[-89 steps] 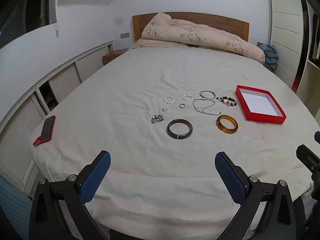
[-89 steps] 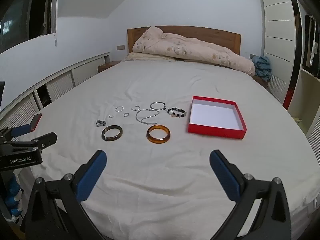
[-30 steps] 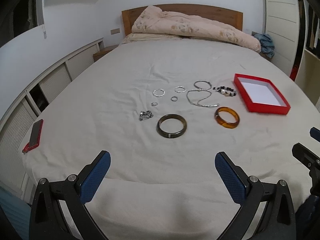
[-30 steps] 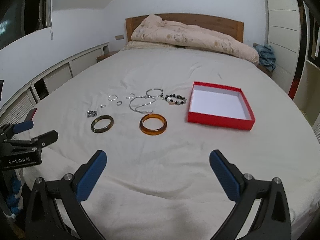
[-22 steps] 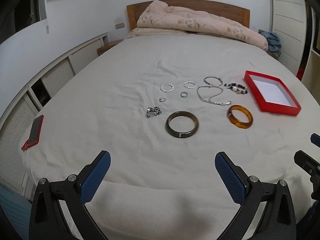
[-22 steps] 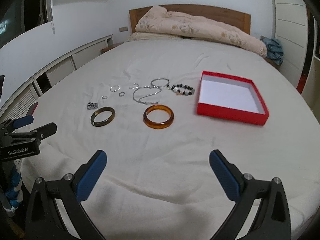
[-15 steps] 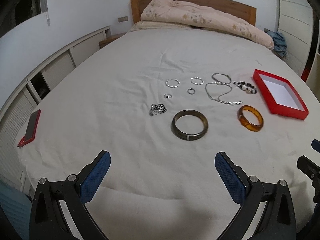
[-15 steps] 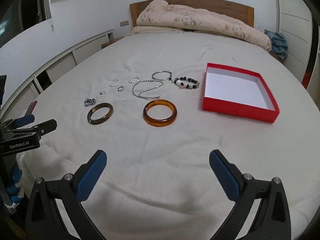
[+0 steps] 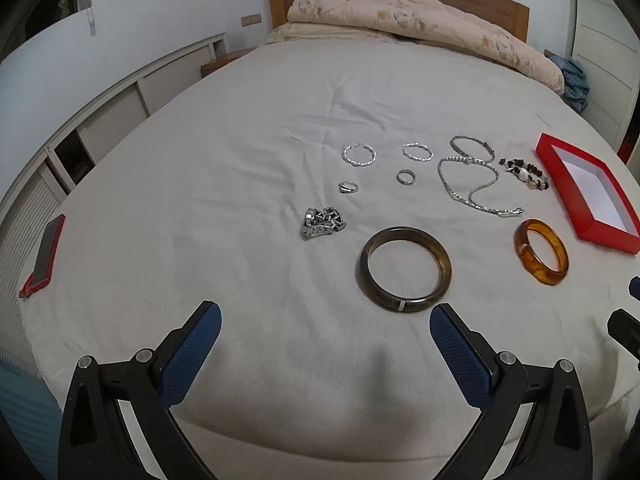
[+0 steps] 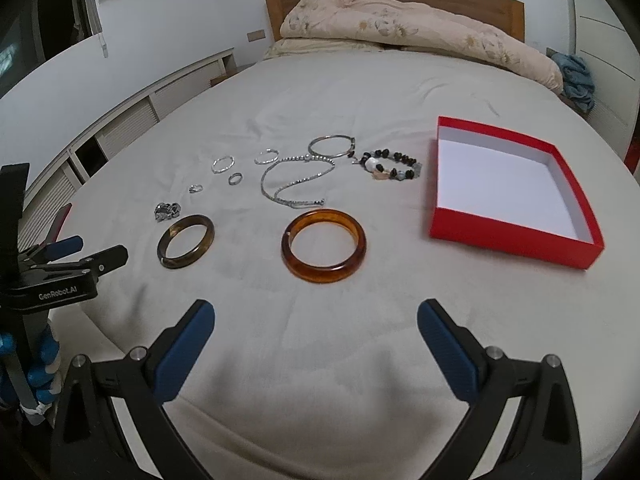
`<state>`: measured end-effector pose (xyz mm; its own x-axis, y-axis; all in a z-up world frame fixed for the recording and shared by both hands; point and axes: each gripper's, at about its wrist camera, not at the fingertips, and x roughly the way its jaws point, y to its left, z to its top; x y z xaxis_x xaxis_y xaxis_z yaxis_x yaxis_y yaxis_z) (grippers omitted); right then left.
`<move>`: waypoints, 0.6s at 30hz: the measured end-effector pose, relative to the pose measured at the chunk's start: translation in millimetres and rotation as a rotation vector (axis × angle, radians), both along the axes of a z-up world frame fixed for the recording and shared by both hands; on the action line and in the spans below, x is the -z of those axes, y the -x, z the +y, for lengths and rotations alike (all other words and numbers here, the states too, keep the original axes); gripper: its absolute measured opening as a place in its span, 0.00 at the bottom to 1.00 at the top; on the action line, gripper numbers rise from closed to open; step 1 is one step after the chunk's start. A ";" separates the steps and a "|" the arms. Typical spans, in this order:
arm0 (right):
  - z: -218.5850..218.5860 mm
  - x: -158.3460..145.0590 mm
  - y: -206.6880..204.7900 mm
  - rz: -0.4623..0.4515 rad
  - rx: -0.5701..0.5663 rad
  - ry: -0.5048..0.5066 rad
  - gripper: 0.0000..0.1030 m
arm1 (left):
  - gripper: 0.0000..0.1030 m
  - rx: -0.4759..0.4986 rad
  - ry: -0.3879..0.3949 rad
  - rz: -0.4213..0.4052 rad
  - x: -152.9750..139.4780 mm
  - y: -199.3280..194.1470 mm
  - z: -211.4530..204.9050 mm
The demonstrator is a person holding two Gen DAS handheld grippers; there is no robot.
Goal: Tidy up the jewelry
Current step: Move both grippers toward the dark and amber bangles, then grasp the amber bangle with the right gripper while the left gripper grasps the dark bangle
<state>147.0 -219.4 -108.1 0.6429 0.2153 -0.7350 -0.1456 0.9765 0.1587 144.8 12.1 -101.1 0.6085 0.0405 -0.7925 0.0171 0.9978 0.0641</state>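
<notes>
Your amber bangle (image 10: 323, 245) is lying mid-frame in the right view, apart from the red box (image 10: 508, 236) sitting at right. The dark bangle (image 9: 405, 275) is resting just beyond your left gripper (image 9: 325, 326). Both it and your right gripper (image 10: 315, 320) are hanging spread wide, holding nothing, bare sheet (image 10: 312, 360) lying beneath them.

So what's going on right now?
Both tools open, left and right, holding nothing. Jewelry on the bed, amber bangle nearest; red box empty. Nothing in the way.

Amber bangle (image 10: 323, 245), dark brown bangle (image 10: 185, 241), red box (image 10: 512, 224).
</notes>
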 end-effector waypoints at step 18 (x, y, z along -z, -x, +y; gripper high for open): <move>10.8 25.0 -55.4 0.048 -0.087 -0.045 0.62 | 0.98 -0.017 -0.001 0.047 27.5 -49.1 -4.9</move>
